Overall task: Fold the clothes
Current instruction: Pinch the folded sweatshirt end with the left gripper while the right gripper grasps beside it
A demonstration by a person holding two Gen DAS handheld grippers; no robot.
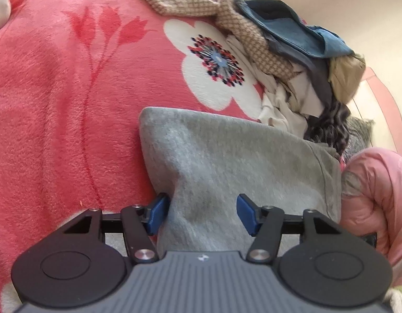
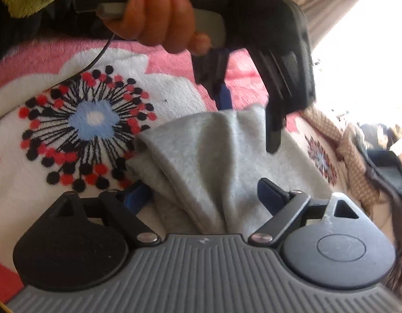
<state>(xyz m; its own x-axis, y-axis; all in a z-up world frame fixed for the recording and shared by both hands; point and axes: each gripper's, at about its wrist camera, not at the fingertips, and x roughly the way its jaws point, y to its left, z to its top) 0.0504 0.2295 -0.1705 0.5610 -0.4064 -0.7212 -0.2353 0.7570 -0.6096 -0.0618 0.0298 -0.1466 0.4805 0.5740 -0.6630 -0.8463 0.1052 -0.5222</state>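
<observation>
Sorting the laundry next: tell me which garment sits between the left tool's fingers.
The plain grey garment, lying apart from the checked, blue and white clothes heaped behind, sits between the left tool's spread fingers.

Pink fleece blanket (image 1: 57, 109) w/ white flower print. On it: grey garment (image 1: 227, 156) at near edge, heap of clothes (image 1: 287, 60) at far right, checked cloth (image 1: 174, 0) spilling from heap onto blanket.

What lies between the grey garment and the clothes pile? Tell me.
In the left wrist view, only bare pink floral blanket lies between the grey garment and the clothes pile.
</observation>
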